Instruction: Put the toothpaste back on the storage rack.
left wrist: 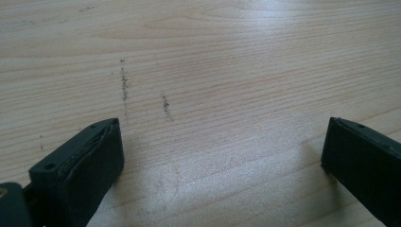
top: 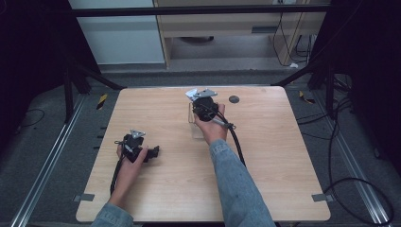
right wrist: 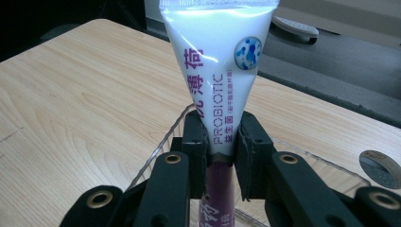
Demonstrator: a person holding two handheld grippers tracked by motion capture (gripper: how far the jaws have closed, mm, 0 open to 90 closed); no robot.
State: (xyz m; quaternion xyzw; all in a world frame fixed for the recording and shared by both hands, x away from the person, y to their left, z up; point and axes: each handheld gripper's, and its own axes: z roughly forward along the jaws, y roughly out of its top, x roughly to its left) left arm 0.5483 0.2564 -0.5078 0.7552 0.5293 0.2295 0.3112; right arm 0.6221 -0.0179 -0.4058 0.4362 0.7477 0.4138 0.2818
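Right gripper [right wrist: 222, 142] far-centre on the wooden table [top: 283, 156], jaws clamped on a white-and-purple toothpaste tube [right wrist: 220, 71] marked PROBIOTIC, crimped end up, held above a clear plastic container [top: 195, 124]. A round dark grommet [top: 233, 99] lies just right of it. Left gripper [left wrist: 222, 151] near-left, low over bare wood, jaws wide apart, holding nothing.
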